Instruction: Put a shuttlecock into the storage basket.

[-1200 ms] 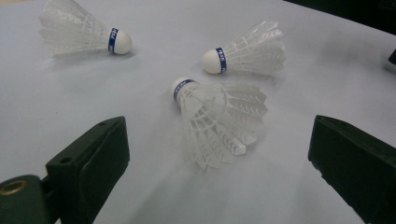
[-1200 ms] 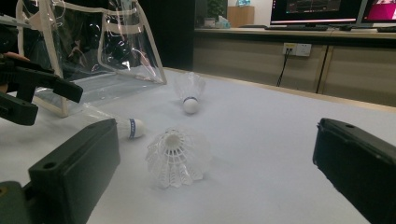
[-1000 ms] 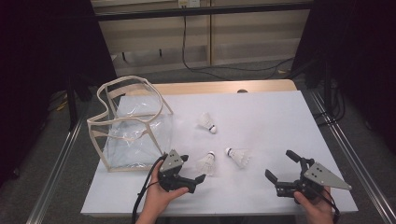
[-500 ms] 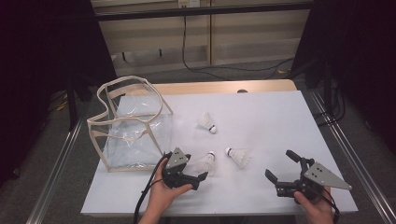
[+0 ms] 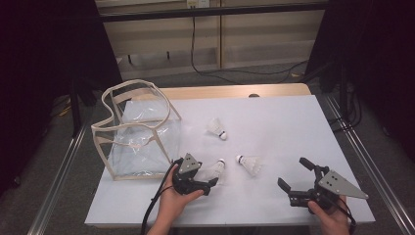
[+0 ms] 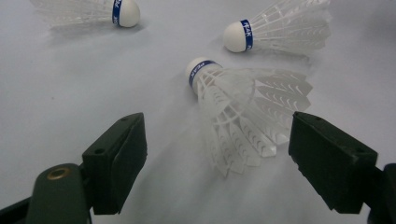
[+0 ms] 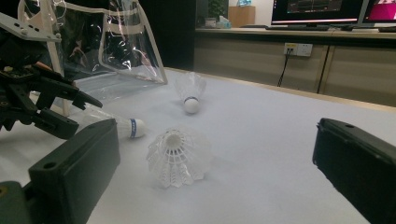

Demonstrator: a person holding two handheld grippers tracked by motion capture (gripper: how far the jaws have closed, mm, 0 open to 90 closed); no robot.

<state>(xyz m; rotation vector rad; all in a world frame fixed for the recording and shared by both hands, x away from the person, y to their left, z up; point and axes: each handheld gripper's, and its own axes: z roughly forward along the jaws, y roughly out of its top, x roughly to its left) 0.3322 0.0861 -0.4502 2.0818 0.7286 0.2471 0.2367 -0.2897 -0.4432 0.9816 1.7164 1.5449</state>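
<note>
Three white shuttlecocks with blue-banded cork tips lie on the white table [image 5: 274,122]. The near one [image 5: 215,170] [image 6: 247,116] lies with its feather skirt between the jaws of my left gripper [image 5: 206,174] [image 6: 215,158]. Those jaws have just been closing, but the pads still stand clear of the feathers on both sides, so it is open. A second shuttlecock [image 5: 249,165] [image 7: 177,156] lies just to the right, its skirt facing my right gripper [image 5: 293,175] [image 7: 215,172], which is open and holds nothing. The third shuttlecock [image 5: 216,128] [image 7: 190,93] lies farther back.
A clear plastic bag [image 5: 139,129] [image 7: 107,46] with beige trim stands open at the table's left, just behind my left hand. Metal rails run along both sides of the table. A wooden strip edges the far side.
My left gripper's jaws have narrowed around the near shuttlecock's skirt, and the hand has shifted slightly. The right gripper has stayed where it was.
</note>
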